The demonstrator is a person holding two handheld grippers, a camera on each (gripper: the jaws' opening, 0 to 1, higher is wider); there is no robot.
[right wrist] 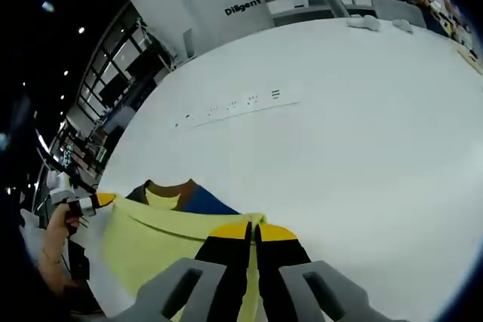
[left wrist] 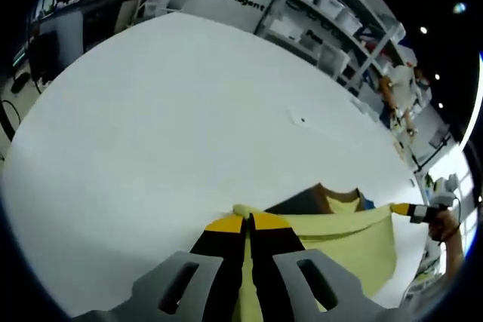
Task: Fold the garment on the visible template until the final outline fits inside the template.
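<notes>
Each gripper was clenched on a corner of the yellow garment [left wrist: 355, 243], the left gripper [left wrist: 248, 222] and right gripper [right wrist: 253, 229] pulling one edge taut between them. It hung over the white table's [left wrist: 166, 126] near edge, showing dark brown and blue panels by its collar.

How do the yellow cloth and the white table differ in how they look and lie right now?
The yellow garment is pale yellow, and hangs stretched between the left gripper and right gripper; the white table is plain white. The garment sags in soft folds; the table is flat and rigid. Both surfaces are unpatterned where visible.
</notes>
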